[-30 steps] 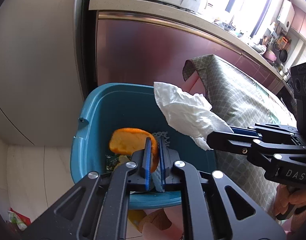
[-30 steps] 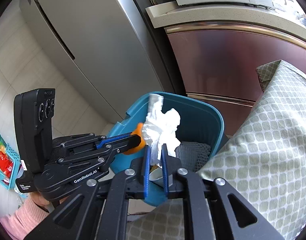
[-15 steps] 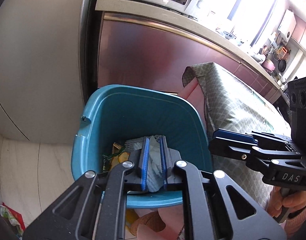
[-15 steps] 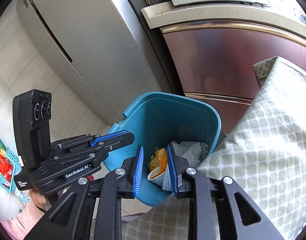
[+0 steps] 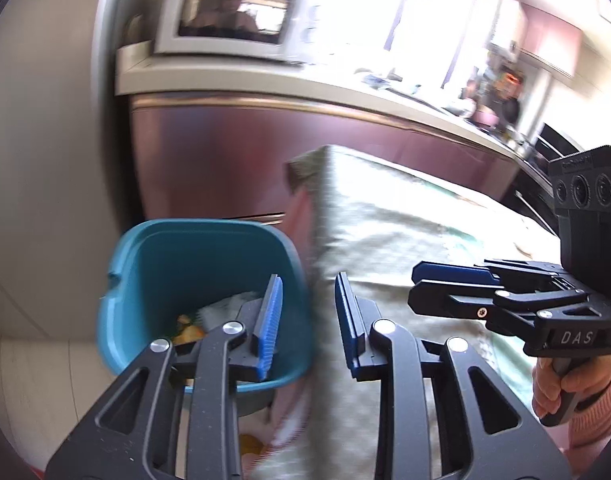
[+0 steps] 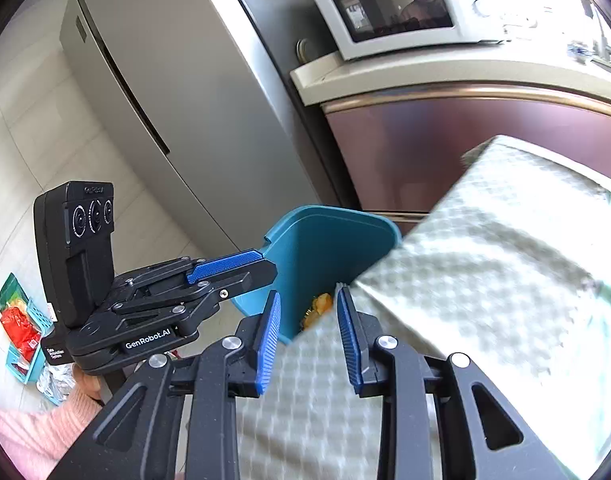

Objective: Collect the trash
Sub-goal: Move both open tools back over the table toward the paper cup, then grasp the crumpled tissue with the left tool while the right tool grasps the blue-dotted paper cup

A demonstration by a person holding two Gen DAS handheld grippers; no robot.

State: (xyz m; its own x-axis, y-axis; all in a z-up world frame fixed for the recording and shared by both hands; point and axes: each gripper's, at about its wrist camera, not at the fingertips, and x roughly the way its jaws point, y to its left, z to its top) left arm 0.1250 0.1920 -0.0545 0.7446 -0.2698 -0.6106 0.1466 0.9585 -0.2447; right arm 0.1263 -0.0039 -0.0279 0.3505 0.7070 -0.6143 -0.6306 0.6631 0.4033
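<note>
The blue bin [image 5: 193, 276] stands on the floor against the corner of the cloth-covered surface [image 5: 405, 232], in front of the maroon cabinet [image 5: 225, 160], and the trash lies inside it: orange peel [image 5: 187, 330] at the bottom with a grey-white crumpled piece [image 5: 229, 306] beside it. In the right wrist view only a scrap of the orange peel [image 6: 319, 306] shows past the bin's rim, where the patterned cloth [image 6: 485, 260] hangs over the near side of the bin [image 6: 325, 248]. The left gripper [image 5: 307, 320] hovers above the bin's edge nearest the surface, its blue fingers [image 5: 269, 320] apart and opening, nothing between them. The right gripper [image 6: 307, 332] hangs over the cloth just beside the bin, its fingers [image 6: 267, 344] likewise apart and opening, empty. Each gripper shows in the other's camera: the right one [image 5: 449, 288] over the surface, held by a hand [image 5: 565, 384] in a pink sleeve; the left one [image 6: 229, 268] on the bin's far side from the surface, its handle gripped by the other hand [image 6: 85, 384]. A white microwave [image 6: 397, 8] sits on the counter above the cabinet, and a grey fridge [image 6: 177, 92] stands beyond the bin.
</note>
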